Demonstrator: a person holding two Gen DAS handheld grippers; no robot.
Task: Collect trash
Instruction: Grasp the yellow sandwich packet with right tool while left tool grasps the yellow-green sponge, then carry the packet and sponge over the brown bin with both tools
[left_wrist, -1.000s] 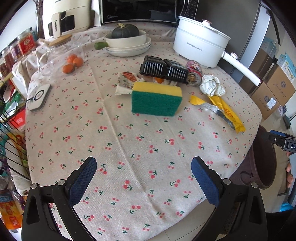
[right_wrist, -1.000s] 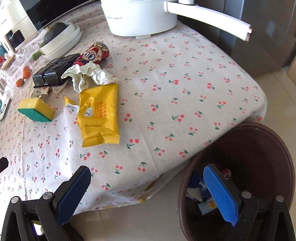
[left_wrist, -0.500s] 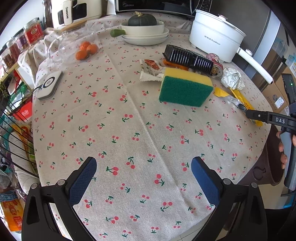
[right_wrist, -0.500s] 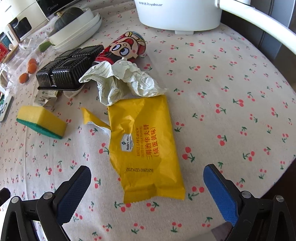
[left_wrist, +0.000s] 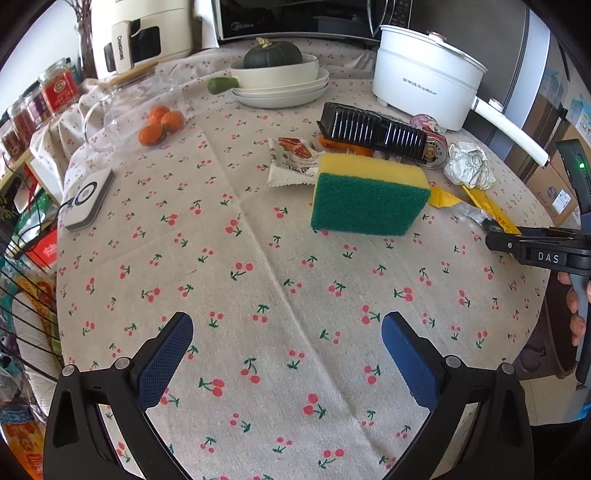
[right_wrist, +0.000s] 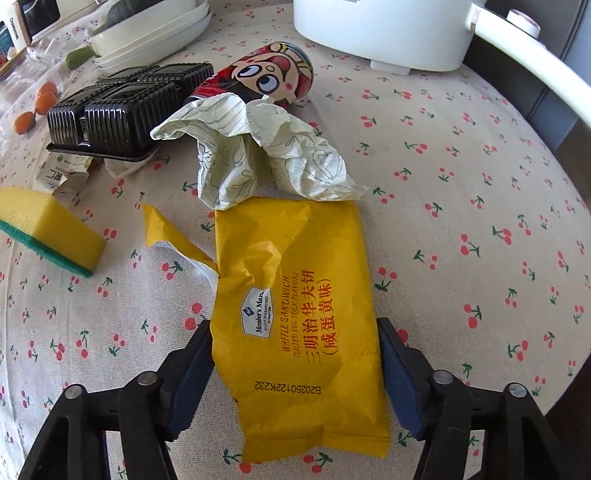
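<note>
A yellow snack wrapper lies flat on the cherry-print tablecloth. My right gripper straddles its near end, jaws closing, and the blue pads sit right at the wrapper's two side edges without crumpling it. Just beyond lie a crumpled paper and a red cartoon can on its side. In the left wrist view the same wrapper shows beside the right gripper. My left gripper hovers open over bare cloth, nothing between its fingers.
A yellow-green sponge, a black plastic tray and a torn snack packet lie mid-table. A white electric pot, stacked dishes and a glass jar stand behind. A brown bin sits below the table's right edge.
My right gripper swung from above the bin to over the yellow wrapper, came down, and its jaws narrowed to the wrapper's edges. The left gripper drifted slightly lower, still open.
</note>
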